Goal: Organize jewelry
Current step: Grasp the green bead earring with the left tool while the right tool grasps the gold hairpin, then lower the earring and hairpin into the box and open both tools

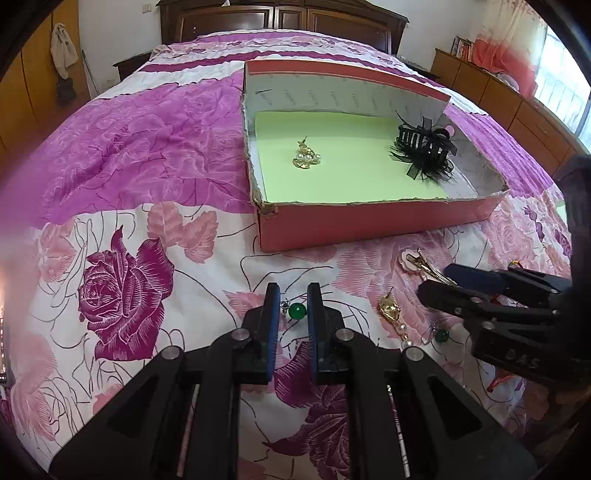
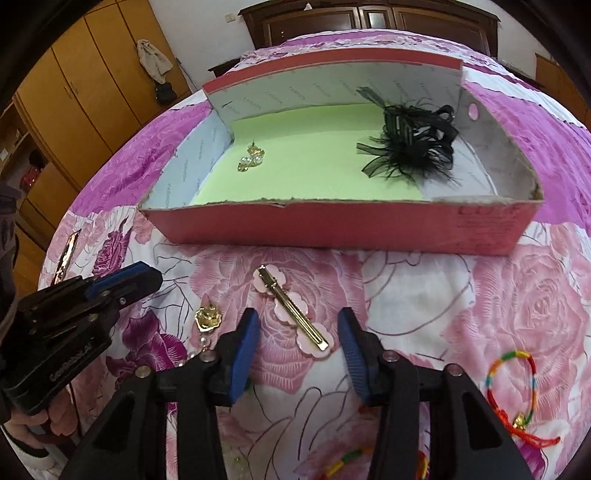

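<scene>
where the red box edge ends, left tongs narrow (around green bead), right tongs wide

Pink-rose bedspread, red box, seemingly lime-green liner.

Floral bedspread; dark wooden headboard at its far end. Wooden wardrobe left of headboard, cloth hanging there.

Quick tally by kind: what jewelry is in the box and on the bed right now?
Gold pearl earrings: 2
Green bead earrings: 2
Hair clips: 2
String bracelets: 1 fully visible; others cut off
Total: 7
</scene>
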A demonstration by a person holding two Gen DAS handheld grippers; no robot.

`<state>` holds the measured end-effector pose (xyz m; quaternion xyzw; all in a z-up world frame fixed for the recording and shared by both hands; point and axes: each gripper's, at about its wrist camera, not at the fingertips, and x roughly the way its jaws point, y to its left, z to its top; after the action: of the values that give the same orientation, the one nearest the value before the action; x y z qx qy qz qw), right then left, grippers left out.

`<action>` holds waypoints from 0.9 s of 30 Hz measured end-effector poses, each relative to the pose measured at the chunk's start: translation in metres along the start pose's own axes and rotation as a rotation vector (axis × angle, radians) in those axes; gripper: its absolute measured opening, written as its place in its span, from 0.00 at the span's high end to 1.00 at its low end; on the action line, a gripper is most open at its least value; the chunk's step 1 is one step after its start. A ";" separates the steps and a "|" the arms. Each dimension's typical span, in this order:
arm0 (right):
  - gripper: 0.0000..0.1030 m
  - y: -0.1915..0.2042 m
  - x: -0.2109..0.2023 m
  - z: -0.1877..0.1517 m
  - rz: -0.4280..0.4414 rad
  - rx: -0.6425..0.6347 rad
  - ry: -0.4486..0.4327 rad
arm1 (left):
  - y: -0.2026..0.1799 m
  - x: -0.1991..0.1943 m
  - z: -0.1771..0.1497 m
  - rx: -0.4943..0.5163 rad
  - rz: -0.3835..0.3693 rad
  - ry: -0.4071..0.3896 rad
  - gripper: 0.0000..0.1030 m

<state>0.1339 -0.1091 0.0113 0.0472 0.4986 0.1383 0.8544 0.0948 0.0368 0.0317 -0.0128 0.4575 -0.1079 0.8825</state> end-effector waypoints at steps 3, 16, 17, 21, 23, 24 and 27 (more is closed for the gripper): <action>0.70 0.000 0.000 -0.002 0.005 -0.012 -0.005 | -0.001 -0.001 0.000 0.001 0.001 0.000 0.94; 0.79 -0.006 -0.025 -0.019 0.068 0.011 -0.047 | -0.012 -0.017 0.001 0.002 -0.013 -0.023 0.94; 0.79 -0.007 -0.027 -0.020 0.071 0.013 -0.051 | -0.014 -0.018 0.001 0.003 -0.015 -0.025 0.94; 0.79 -0.012 -0.040 -0.027 0.087 0.030 -0.073 | -0.019 -0.025 0.003 0.011 -0.021 -0.038 0.94; 0.79 -0.014 -0.046 -0.030 0.095 0.040 -0.084 | -0.022 -0.027 0.005 0.017 -0.024 -0.044 0.94; 0.79 -0.015 -0.050 -0.031 0.099 0.045 -0.090 | -0.024 -0.028 0.005 0.019 -0.026 -0.047 0.94; 0.79 -0.020 -0.061 -0.033 0.093 0.055 -0.114 | -0.029 -0.031 0.007 0.026 -0.031 -0.052 0.94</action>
<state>0.0813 -0.1469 0.0417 0.1017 0.4502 0.1612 0.8724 0.0785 0.0145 0.0642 -0.0110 0.4325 -0.1271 0.8925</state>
